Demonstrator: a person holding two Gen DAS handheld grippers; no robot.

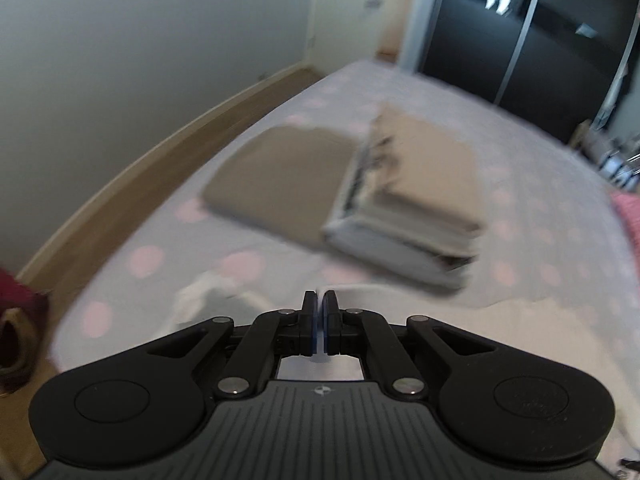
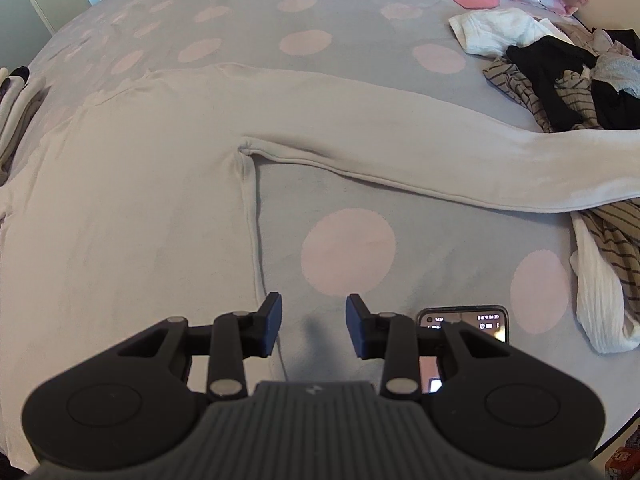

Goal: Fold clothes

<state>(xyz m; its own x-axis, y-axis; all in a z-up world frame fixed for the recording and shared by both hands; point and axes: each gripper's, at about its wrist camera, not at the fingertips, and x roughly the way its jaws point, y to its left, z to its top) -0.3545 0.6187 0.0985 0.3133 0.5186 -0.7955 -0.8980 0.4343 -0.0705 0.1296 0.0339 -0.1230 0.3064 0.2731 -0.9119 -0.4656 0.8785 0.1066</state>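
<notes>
The right hand-held gripper (image 2: pixel 313 312), jaws apart, hovers beside a cream long-sleeved top (image 2: pixel 132 200) on the spotted bedspread (image 2: pixel 348 252).

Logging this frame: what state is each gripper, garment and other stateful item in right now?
left gripper: shut, nothing visibly pinched.
right gripper: open, empty, over the bedspread.
cream long-sleeve top: spread flat, sleeve stretched out, unfolded.
folded stack: folded, piled.
clothes heap: crumpled, unfolded.
phone: screen lit, lying on the bed.

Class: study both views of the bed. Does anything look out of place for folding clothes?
Yes: a phone lies screen-up on the bedspread, beside the open right hand-held gripper, close to the cream garment.
</notes>
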